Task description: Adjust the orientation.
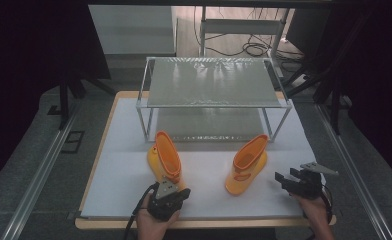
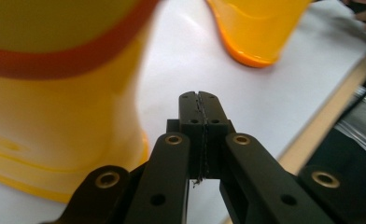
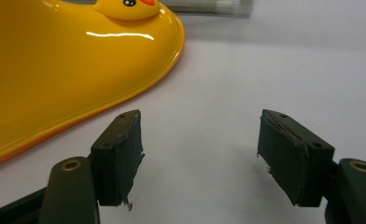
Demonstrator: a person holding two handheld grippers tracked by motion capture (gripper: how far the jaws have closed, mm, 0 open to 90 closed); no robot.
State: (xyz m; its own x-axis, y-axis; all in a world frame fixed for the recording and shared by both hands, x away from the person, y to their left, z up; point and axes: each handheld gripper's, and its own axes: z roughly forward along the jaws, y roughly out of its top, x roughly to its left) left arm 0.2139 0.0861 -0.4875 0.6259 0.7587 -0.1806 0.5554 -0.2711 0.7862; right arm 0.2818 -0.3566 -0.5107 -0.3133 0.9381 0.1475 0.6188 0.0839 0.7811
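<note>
Your left tongs (image 2: 200, 100) pressed together, empty, beside left rain boot (image 1: 165, 159). Right tongs (image 3: 200, 156) spread wide near right rain boot (image 1: 247, 163), ready for grab. Both boots upright before shelf rack (image 1: 211, 82).

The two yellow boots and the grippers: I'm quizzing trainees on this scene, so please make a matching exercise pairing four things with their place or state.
Column one:
1. left gripper
2. right gripper
3. left boot
4. two-tier rack

Column two:
A. jaws apart, nothing between them
B. at the table's far side, both tiers bare
C. jaws pressed together, empty
D. standing just beyond the shut gripper

Pairs: 1-C, 2-A, 3-D, 4-B
</note>
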